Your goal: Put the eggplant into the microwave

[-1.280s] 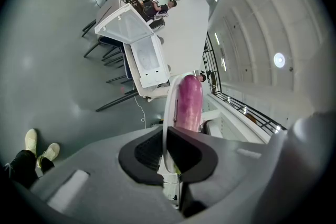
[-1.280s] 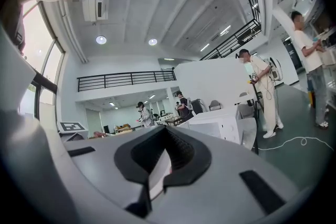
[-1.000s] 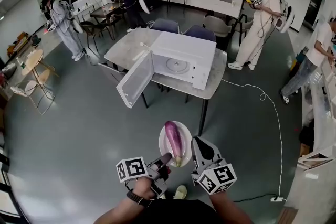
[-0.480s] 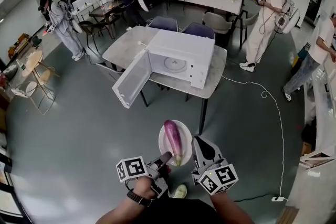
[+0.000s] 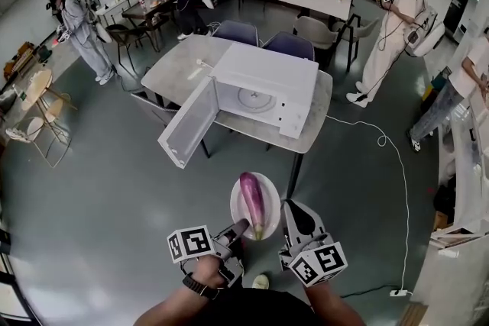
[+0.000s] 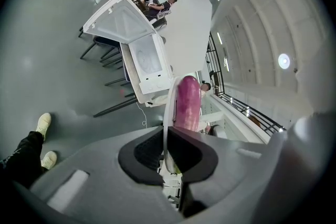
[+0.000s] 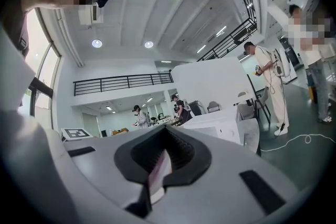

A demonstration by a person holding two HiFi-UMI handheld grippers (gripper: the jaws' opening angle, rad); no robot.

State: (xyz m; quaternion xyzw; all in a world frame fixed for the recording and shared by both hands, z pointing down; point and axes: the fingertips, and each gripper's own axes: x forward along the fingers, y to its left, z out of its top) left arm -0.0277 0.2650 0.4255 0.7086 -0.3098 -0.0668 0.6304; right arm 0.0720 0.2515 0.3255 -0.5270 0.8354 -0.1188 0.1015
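Glossy eggplant (image 5: 253,204) on a smooth, shiny plate (image 5: 272,198).

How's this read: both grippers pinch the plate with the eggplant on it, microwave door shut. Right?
Not quite: the microwave door stands open, per the head view. The rest holds: left gripper and right gripper both pinch the plate with the eggplant on it.

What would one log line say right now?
stage: carry; load: purple eggplant on round white plate; left tool: clamps plate rim; right tool: clamps rim; white microwave: door open
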